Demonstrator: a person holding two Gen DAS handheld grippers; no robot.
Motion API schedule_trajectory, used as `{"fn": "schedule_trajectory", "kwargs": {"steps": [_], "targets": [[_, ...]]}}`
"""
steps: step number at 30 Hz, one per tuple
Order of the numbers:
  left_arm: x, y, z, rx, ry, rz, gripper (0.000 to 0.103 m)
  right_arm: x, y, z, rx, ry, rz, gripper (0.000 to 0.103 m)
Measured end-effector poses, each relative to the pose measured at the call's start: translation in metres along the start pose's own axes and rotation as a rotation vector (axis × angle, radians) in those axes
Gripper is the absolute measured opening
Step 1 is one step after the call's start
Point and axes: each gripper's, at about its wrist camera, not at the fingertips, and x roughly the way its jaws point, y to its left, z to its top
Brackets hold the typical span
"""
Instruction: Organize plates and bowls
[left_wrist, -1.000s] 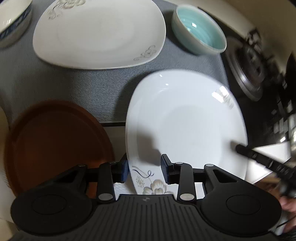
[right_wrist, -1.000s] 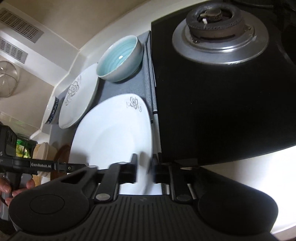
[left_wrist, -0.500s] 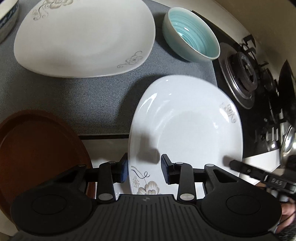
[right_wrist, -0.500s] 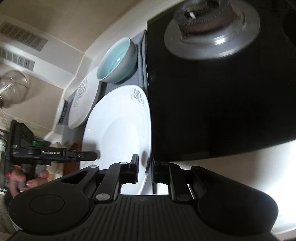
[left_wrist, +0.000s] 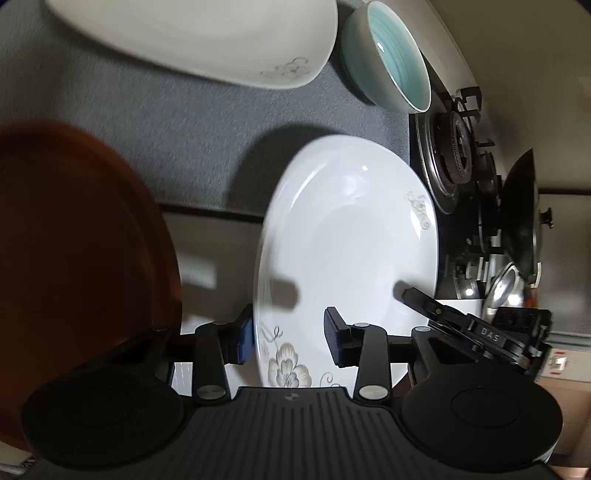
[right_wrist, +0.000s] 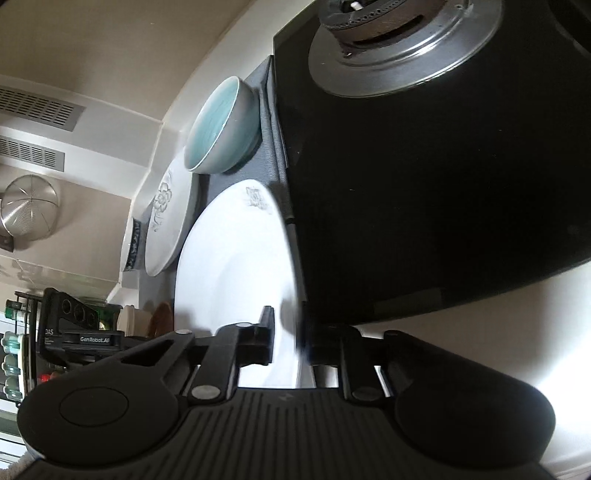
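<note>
A white plate with a flower print (left_wrist: 351, 236) is held tilted above the counter between both grippers. My left gripper (left_wrist: 288, 338) is shut on its near rim by the flower. My right gripper (right_wrist: 290, 338) is shut on the opposite rim of the same plate (right_wrist: 236, 266); its finger (left_wrist: 421, 299) shows in the left wrist view. A second flowered white plate (left_wrist: 192, 40) and a teal bowl (left_wrist: 391, 55) rest on the grey mat (left_wrist: 155, 125) beyond. A brown round plate (left_wrist: 74, 258) lies at the left.
A black gas hob with a burner (right_wrist: 402, 40) lies right of the mat, with a dark pan (left_wrist: 521, 218) on it. A blue-patterned bowl (right_wrist: 131, 247) sits behind the far plate. A metal strainer (right_wrist: 29, 210) hangs on the wall.
The held plate has been lifted and tilted more steeply on edge. Both grippers have risen with it, and the mat, the far plate and the bowl have shifted up in view.
</note>
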Motion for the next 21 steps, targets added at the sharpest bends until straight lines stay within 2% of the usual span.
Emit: {"fn": "schedule_trajectory", "kwargs": {"steps": [1, 2, 4, 6, 7, 8, 9, 13, 17, 21], "targets": [[0.001, -0.001, -0.002, 0.004, -0.002, -0.003, 0.045, 0.0, 0.0, 0.0, 0.006, 0.008, 0.008, 0.016], [0.003, -0.004, -0.001, 0.007, -0.012, -0.012, 0.058, 0.001, 0.001, -0.001, 0.0, 0.018, 0.004, 0.016], [0.008, -0.016, 0.001, 0.023, -0.013, -0.022, 0.076, 0.005, 0.003, -0.002, -0.013, 0.042, -0.005, 0.018], [0.014, -0.036, -0.001, 0.078, -0.037, 0.084, 0.07, 0.006, 0.009, -0.002, -0.035, 0.052, -0.021, 0.019], [0.014, -0.047, -0.002, 0.123, -0.063, 0.162, 0.055, 0.004, 0.013, -0.002, -0.05, 0.048, -0.036, 0.019], [0.012, -0.052, -0.005, 0.148, -0.083, 0.227, 0.047, 0.002, 0.019, -0.002, -0.067, 0.039, -0.046, 0.019], [0.008, -0.051, -0.006, 0.135, -0.092, 0.254, 0.034, -0.003, 0.021, -0.002, -0.085, 0.031, -0.044, 0.019], [-0.01, -0.033, -0.004, 0.03, -0.084, 0.17, 0.024, -0.011, 0.032, -0.006, -0.128, 0.029, -0.033, 0.018], [-0.025, -0.037, -0.011, 0.044, -0.122, 0.207, 0.024, -0.012, 0.039, -0.014, -0.144, 0.031, -0.022, 0.019], [-0.035, -0.039, -0.012, 0.014, -0.141, 0.201, 0.024, -0.019, 0.044, -0.018, -0.135, 0.011, 0.02, 0.02]]}}
